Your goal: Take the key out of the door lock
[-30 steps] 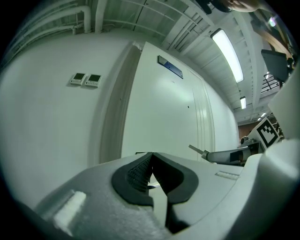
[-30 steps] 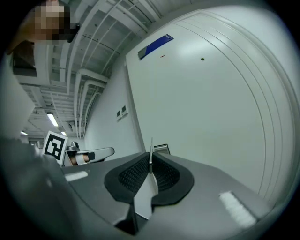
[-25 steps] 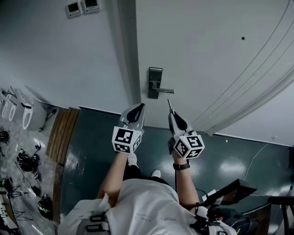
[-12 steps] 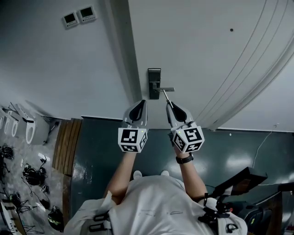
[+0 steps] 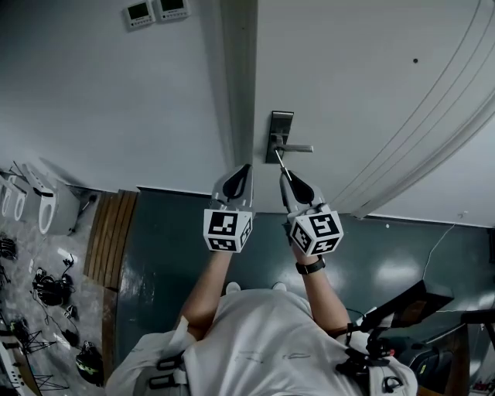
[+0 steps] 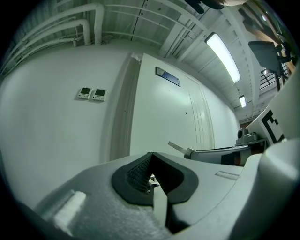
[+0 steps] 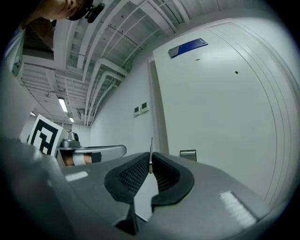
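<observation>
Key (image 5: 280, 162) clamped in the right gripper (image 5: 287, 178), its blade poking out past the jaw tips and angled toward the door lock (image 5: 280, 138) in the head view. The blade tip sits right at the lower part of the lock plate, just under the lever handle (image 5: 300, 148); contact w/ the plate can't be told. In the right gripper view the key shows edge-on as a thin upright strip, ribbed pads (image 7: 133, 173) closed on it, w/ the lock just to its right on the white door (image 5: 371, 93). Left gripper (image 5: 245, 170) is held beside the right one, in front of the door frame (image 5: 240, 93). Its jaws are together w/ nothing btwn them, as the left gripper view shows. That view also catches the key sticking out from the other gripper. Both of the person's arms are stretched toward the door. Two wall control panels (image 5: 158, 9) hang left of the frame.
</observation>
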`<action>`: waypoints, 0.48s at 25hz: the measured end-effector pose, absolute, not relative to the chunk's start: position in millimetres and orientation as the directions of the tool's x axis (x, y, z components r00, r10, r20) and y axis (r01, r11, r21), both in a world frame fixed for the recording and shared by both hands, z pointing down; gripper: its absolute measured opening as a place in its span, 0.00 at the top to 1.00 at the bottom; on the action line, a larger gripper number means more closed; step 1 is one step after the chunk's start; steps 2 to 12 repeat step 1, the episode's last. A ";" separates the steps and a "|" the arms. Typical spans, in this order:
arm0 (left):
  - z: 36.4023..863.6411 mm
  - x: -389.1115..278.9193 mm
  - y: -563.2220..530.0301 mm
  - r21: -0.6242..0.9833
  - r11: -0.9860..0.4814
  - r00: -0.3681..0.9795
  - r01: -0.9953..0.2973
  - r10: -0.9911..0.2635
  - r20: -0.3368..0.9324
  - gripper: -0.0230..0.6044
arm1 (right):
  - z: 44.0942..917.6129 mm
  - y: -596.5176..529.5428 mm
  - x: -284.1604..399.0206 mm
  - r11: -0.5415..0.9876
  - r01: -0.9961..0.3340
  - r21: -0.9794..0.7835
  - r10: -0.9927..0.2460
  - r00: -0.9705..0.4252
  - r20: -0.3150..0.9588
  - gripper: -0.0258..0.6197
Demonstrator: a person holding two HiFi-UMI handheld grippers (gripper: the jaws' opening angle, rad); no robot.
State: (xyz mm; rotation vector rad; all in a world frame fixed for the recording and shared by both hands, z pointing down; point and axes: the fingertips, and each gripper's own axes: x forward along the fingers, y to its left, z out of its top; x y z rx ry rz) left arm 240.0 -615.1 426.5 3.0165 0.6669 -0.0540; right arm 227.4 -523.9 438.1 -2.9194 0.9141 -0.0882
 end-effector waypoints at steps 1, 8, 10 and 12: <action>426.5 242.2 -619.5 0.041 -0.904 0.905 0.425 0.423 -0.046 0.96 | 438.6 -527.3 229.8 -0.822 -0.562 -0.095 -0.567 0.823 0.031 0.92; 426.5 242.2 -619.5 0.041 -0.904 0.905 0.425 0.423 -0.046 0.96 | 438.6 -527.3 229.8 -0.822 -0.562 -0.095 -0.567 0.823 0.031 0.92; 426.5 242.2 -619.5 0.041 -0.904 0.905 0.425 0.423 -0.046 0.96 | 438.6 -527.3 229.8 -0.822 -0.562 -0.095 -0.567 0.823 0.031 0.92; 426.5 242.2 -619.5 0.041 -0.904 0.905 0.425 0.423 -0.046 0.96 | 438.6 -527.3 229.8 -0.822 -0.562 -0.095 -0.567 0.823 0.031 0.92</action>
